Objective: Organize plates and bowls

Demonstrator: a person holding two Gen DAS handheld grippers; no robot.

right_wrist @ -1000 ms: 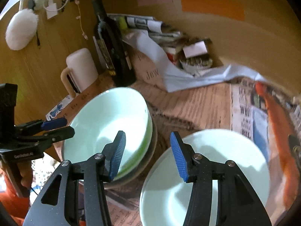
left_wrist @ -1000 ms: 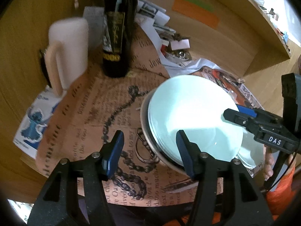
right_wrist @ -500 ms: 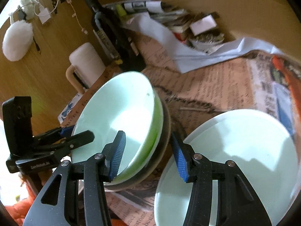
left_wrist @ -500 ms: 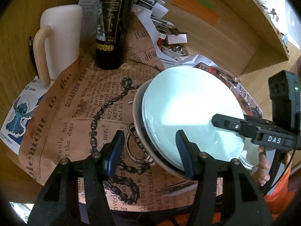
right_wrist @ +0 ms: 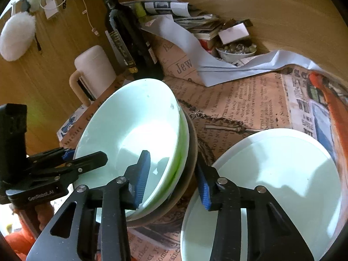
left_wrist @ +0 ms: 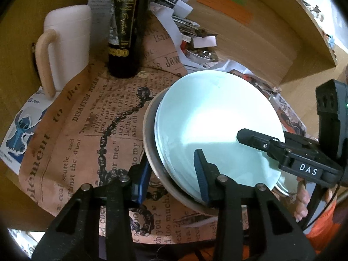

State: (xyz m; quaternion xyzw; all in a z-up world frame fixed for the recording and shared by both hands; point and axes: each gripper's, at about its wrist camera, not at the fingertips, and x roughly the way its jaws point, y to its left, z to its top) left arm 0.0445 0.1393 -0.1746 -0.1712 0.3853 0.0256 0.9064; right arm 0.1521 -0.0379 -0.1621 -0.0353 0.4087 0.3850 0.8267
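Observation:
A stack of pale green bowls (left_wrist: pixel 213 117) sits in a brown-rimmed bowl (left_wrist: pixel 150 152) on the newspaper-covered table; it also shows in the right wrist view (right_wrist: pixel 134 128). My left gripper (left_wrist: pixel 171 176) is open and straddles the stack's near rim, one finger outside and one inside. My right gripper (right_wrist: pixel 174 180) is open and straddles the stack's opposite rim. A stack of pale green plates (right_wrist: pixel 280 178) lies to the right of the bowls.
A dark wine bottle (left_wrist: pixel 126 30) and a white mug (left_wrist: pixel 67 45) stand behind the bowls. Papers and a small dish of trinkets (right_wrist: pixel 235 52) lie at the back by the wooden wall. A Stitch sticker (left_wrist: pixel 19 126) lies at the table's left edge.
Both grippers have moved in onto the bowl stack's rim from opposite sides. The left one now has a finger inside the bowl, and so has the right one.

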